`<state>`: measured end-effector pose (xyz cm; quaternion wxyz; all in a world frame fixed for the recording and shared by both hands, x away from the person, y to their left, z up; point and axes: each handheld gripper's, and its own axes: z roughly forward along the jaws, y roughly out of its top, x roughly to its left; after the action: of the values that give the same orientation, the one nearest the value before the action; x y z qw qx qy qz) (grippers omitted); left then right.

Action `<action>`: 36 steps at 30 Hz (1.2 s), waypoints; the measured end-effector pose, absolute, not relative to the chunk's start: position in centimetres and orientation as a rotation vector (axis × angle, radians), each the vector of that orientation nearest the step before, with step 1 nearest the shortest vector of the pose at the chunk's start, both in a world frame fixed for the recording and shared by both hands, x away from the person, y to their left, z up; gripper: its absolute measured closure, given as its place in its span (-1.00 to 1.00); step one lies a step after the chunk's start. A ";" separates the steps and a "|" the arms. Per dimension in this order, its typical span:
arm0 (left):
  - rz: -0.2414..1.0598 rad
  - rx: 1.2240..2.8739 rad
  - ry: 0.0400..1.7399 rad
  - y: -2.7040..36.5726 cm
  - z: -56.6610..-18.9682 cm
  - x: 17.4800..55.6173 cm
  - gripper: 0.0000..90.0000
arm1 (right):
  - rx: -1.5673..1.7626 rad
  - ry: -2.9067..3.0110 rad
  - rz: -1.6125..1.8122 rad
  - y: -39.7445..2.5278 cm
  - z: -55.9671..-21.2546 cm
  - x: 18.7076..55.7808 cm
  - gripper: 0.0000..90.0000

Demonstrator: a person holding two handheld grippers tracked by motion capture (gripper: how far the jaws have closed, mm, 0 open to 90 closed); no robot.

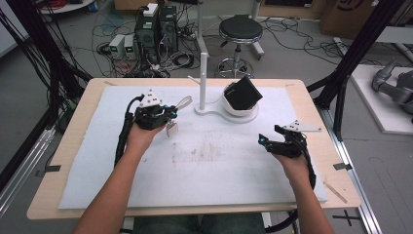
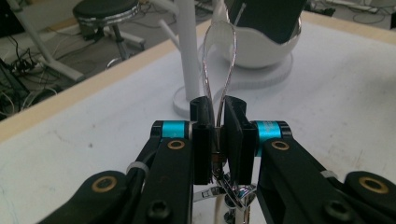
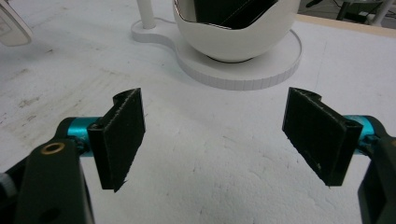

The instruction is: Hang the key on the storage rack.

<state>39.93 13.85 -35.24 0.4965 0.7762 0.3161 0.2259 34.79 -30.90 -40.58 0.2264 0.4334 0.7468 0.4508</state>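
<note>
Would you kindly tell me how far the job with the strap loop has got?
Done: the left gripper has clamped the clear strap loop with its small pale tag and holds it beside the white post stand. The right gripper hangs open. Probably left: hanging it on the post.

The stand (image 1: 203, 68) stood on the mat (image 1: 146, 180) left of the bowl (image 1: 234, 108) (same base), left gripper (image 1: 171, 113) further left, right gripper (image 1: 265, 140) nearer.
</note>
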 end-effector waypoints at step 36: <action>0.677 1.828 0.703 8.8 -29.0 43.0 0.81 | 1.211 2.052 1.250 -31.2 -40.6 34.9 -0.52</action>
<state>43.01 8.77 -29.05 0.5095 0.7591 0.2917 0.2811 34.89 -31.21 -40.65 0.2234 0.4388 0.7433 0.4529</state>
